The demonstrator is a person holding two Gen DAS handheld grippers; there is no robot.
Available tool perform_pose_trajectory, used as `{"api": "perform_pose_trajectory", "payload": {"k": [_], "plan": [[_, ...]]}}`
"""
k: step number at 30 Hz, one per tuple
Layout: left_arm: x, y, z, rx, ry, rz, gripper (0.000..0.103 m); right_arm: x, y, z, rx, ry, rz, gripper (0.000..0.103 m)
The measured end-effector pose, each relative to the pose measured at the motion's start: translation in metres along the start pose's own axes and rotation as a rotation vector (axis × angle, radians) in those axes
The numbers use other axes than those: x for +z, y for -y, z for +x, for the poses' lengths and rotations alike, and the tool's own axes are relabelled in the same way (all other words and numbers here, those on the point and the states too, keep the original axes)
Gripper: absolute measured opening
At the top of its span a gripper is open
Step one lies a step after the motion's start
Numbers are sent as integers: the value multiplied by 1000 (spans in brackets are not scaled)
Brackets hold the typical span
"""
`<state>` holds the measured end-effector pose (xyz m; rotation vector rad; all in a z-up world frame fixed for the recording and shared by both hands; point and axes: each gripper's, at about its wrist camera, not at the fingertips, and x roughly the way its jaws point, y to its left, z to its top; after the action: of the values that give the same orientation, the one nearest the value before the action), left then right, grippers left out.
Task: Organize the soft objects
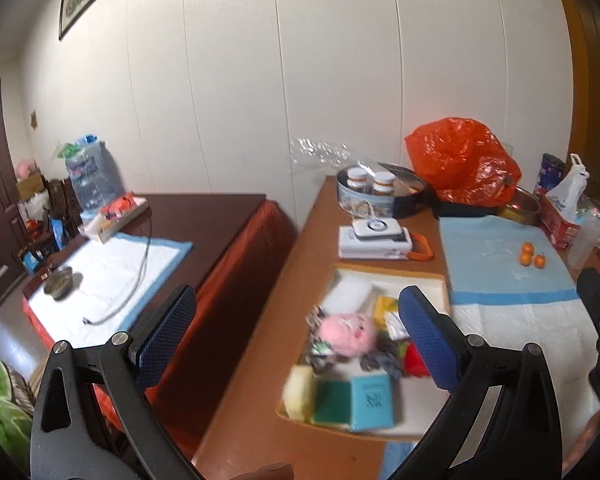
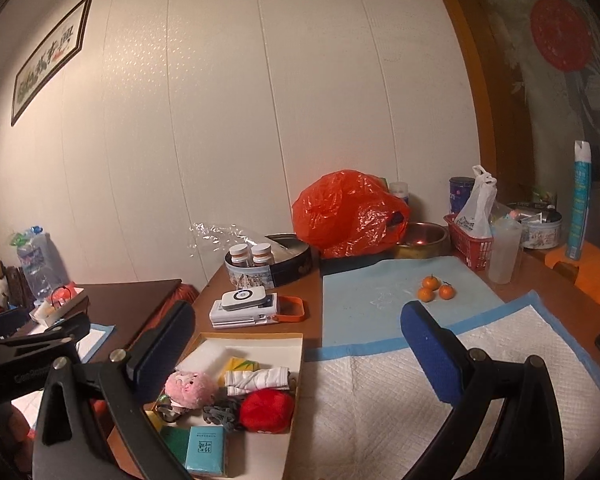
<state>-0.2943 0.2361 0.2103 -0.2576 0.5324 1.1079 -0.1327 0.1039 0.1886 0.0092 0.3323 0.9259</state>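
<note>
Both grippers, left (image 1: 296, 336) and right (image 2: 300, 352), hang open and empty above the table. Below them a shallow tray (image 2: 256, 338) holds a pink plush (image 2: 190, 388), a red plush (image 2: 266, 410), a rolled white cloth (image 2: 256, 380) lying crosswise, and a teal packet (image 2: 205, 450) whose print is unreadable.

The tray (image 2: 256, 338) lies on the table (image 2: 312, 280) just left of the pad (image 2: 380, 420). In the tray, the plush toy (image 2: 191, 388) sits left of the ball (image 2: 266, 410), the tissue pack (image 2: 205, 450) nearest. Behind the tray lie the power bank (image 2: 244, 300) and the tin (image 2: 268, 266); the oranges (image 2: 434, 287) sit to its far right
</note>
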Motion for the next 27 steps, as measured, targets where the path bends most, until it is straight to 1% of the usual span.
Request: {"api": "perform_pose_trajectory", "payload": {"k": [3,8,10,12,18,22,27], "plan": [[-6,9,-9,-37,-28,-21,102,3,14,-7,7,4,3,103],[-15,38,-32,-8,-15,29,102,11,38,-21,21,6,-17,103],[-18,46,-39,-27,-15,24,102,14,48,-28,27,5,-16,103],[-22,55,-45,-50,-34,21,102,15,58,-34,35,5,-13,103],[-27,72,-54,-45,-70,10,102,20,80,-53,43,39,-8,103],[-31,84,-65,-45,-65,10,102,18,93,-60,55,29,4,103],[-39,95,-74,-54,-86,-3,102,16,107,-68,61,22,17,103]]}}
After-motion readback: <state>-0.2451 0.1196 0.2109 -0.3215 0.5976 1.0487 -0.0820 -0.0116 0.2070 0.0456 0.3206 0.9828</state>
